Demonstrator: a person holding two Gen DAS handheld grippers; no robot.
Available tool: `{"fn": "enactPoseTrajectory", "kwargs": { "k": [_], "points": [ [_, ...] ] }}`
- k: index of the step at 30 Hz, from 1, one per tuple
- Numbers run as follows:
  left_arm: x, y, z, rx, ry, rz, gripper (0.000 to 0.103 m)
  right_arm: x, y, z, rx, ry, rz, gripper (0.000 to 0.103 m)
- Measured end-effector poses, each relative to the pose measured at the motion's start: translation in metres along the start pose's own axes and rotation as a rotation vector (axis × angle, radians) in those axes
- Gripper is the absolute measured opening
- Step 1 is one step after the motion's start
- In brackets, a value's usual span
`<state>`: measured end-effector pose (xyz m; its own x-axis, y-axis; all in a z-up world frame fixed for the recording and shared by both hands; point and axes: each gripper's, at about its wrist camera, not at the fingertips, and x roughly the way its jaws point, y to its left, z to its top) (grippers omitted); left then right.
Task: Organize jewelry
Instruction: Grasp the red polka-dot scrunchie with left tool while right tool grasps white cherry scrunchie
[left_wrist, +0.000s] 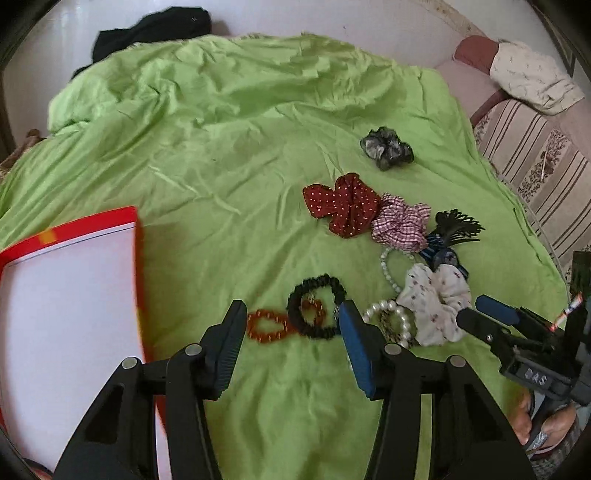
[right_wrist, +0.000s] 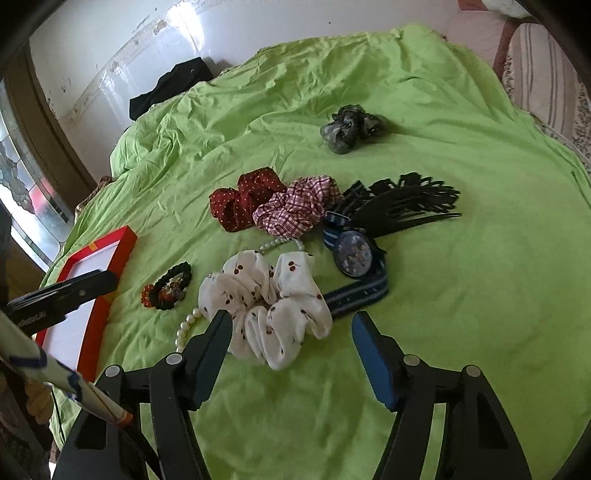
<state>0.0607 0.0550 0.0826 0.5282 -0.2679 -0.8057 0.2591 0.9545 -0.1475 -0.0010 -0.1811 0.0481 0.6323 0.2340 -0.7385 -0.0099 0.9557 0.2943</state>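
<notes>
On a green bedsheet (left_wrist: 221, 166) lie hair ties and jewelry. My left gripper (left_wrist: 291, 314) is open above an amber bead bracelet (left_wrist: 267, 328) and a black scrunchie (left_wrist: 316, 310), which show between its fingers. My right gripper (right_wrist: 291, 321) is open over a white cherry-print scrunchie (right_wrist: 273, 306), its pads not pressing on it. Beyond it lie a blue-strapped watch (right_wrist: 354, 254), a black hair comb (right_wrist: 402, 199), a checked scrunchie (right_wrist: 295, 206), a red dotted scrunchie (right_wrist: 243, 203) and a grey scrunchie (right_wrist: 351, 127). A pearl bracelet (left_wrist: 389, 321) lies beside the white scrunchie (left_wrist: 436, 302).
A red-rimmed box with a white floor (left_wrist: 66, 295) lies at the left on the sheet, its rim (right_wrist: 122, 240) near the black scrunchie. A black garment (left_wrist: 155, 29) lies at the far edge. A striped sofa (left_wrist: 535, 155) stands to the right.
</notes>
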Motion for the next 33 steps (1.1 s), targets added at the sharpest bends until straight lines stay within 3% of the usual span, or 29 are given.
{"fn": "enactPoseTrajectory", "kwargs": {
  "k": [7,14,17,19,20,21,22,23,27,33],
  "points": [
    [0.033,-0.01,0.05,0.007,-0.007,-0.032,0.051,0.013,-0.002,0.002,0.008,0.013,0.015,0.072],
    [0.09,-0.029,0.089,-0.005,0.046,-0.078,0.052,0.021,-0.003,0.001,0.005,0.02,0.026,0.069],
    [0.11,-0.035,0.095,-0.021,0.072,-0.101,0.052,0.023,-0.001,0.002,-0.006,0.018,0.027,0.063],
    [0.118,-0.039,0.096,-0.016,0.083,-0.105,0.052,0.024,0.0,0.002,-0.011,0.018,0.026,0.053],
    [0.121,-0.043,0.094,-0.007,0.095,-0.107,0.048,0.025,0.0,0.002,-0.011,0.019,0.024,0.049],
    [0.123,-0.046,0.093,-0.002,0.104,-0.108,0.02,0.027,0.0,0.002,-0.008,0.023,0.024,0.04],
    [0.126,-0.048,0.091,0.005,0.123,-0.112,0.007,0.027,-0.001,0.002,-0.004,0.027,0.026,0.026],
    [0.125,-0.049,0.089,0.008,0.138,-0.107,0.006,0.028,-0.001,0.002,-0.001,0.032,0.031,0.019],
    [0.093,-0.052,0.085,0.021,0.068,-0.082,0.006,0.018,0.002,0.003,0.005,0.013,0.029,0.014],
    [-0.005,-0.045,0.076,-0.003,-0.066,-0.097,0.006,-0.018,0.019,0.007,-0.015,-0.043,0.039,0.012]
  ]
}}
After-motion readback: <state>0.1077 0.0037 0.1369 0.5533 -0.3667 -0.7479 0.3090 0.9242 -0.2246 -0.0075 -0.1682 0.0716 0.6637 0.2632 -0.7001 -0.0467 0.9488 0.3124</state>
